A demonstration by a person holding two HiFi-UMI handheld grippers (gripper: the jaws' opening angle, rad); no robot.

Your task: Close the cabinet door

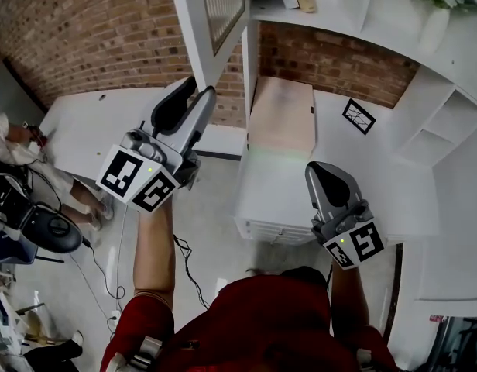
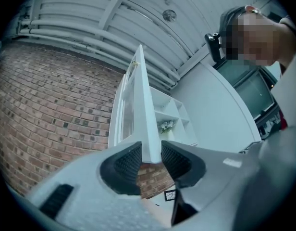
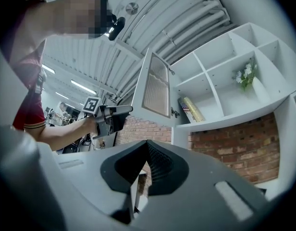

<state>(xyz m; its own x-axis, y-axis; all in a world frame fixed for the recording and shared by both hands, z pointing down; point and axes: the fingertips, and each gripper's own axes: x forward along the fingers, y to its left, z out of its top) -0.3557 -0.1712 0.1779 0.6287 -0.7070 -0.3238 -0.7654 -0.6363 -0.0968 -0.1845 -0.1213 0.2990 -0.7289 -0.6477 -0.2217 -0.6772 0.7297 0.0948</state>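
The white cabinet door (image 1: 215,14) with a ribbed glass panel stands swung out from the upper cabinet. My left gripper (image 1: 200,87) reaches up at its lower edge. In the left gripper view the door's edge (image 2: 144,109) runs down between the spread pads of the left gripper (image 2: 151,159); I see no squeeze on it. From the right gripper view the door (image 3: 155,85) hangs ajar, the left gripper (image 3: 114,117) just below it. My right gripper (image 1: 324,169) is lower, over the white unit, its jaws (image 3: 148,153) together and empty.
Open shelves hold a vase of flowers (image 3: 246,73) and books (image 3: 191,109). A low white drawer unit (image 1: 277,169) stands under the door. A square marker tag (image 1: 358,116) lies on the counter. Another person (image 1: 14,146) and cables are at the left.
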